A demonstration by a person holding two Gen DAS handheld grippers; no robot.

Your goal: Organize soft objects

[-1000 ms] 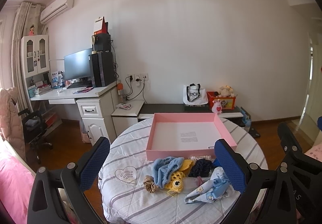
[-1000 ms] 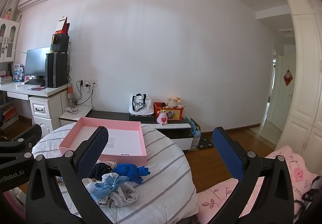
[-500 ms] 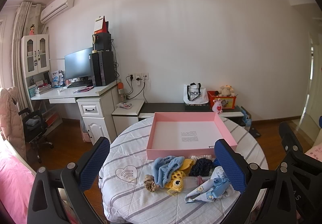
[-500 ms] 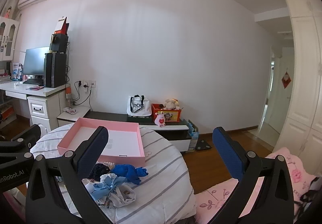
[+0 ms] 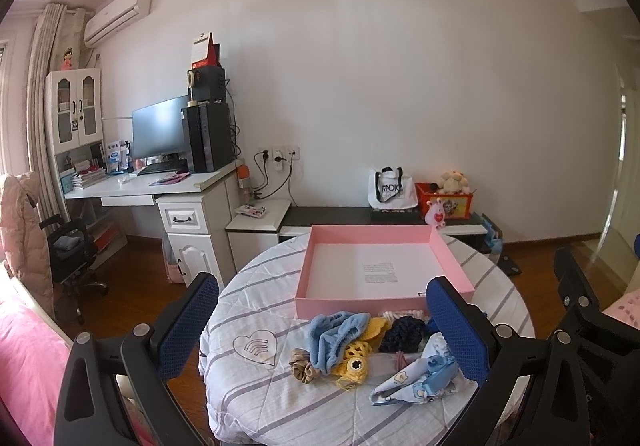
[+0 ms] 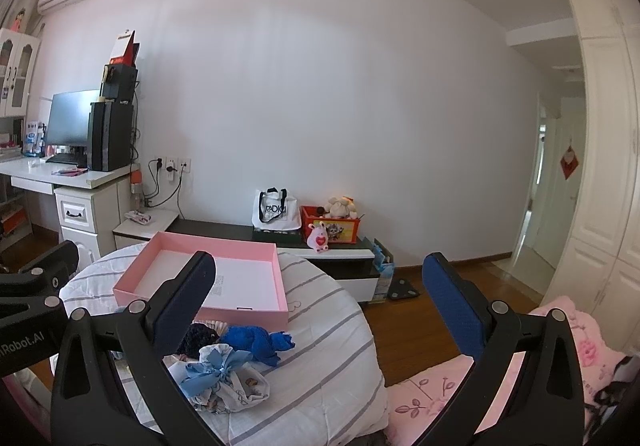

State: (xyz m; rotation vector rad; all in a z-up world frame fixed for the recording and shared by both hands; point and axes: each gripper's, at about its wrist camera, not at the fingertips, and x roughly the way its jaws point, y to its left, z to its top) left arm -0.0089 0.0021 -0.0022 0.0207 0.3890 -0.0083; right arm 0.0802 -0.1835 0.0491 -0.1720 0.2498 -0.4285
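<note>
While both claws hang above the near edge of the round table (image 5: 248, 386), neither touches anything. The left claw (image 5: 324, 322) points level across the table with its 2 blue-padded fingers (image 5: 188, 322) spread wide, nothing between them. The right claw (image 6: 320, 310) sits to the right of it, also level and also spread wide and empty; its right finger (image 6: 452, 306) hangs out past the table over the wooden floor (image 6: 404, 322).

Between the left claw's fingers lies 1 cluster of soft things on the striped cloth, just in front of the pink box (image 5: 384, 266). Counted from the left view: 1 tan scrunchie (image 5: 303, 364), 1 light blue fuzzy piece (image 5: 336, 334), 1 yellow crocheted piece (image 5: 356, 362), 1 dark navy piece (image 5: 404, 332), and 1 white printed cloth with a blue bow (image 5: 416, 378). The right view adds 1 bright blue piece (image 6: 256, 342) beside the bow cloth, at the right end of the cluster. A pale frilled edge shows against the box wall; what it is cannot be told.

The 1 pink box sits open on the far half of the table, with only a printed label on its white floor. Beyond it stand 1 low cabinet (image 5: 332, 211) with 1 white tote bag (image 5: 390, 189), and 1 desk (image 5: 152, 185) to the left.
</note>
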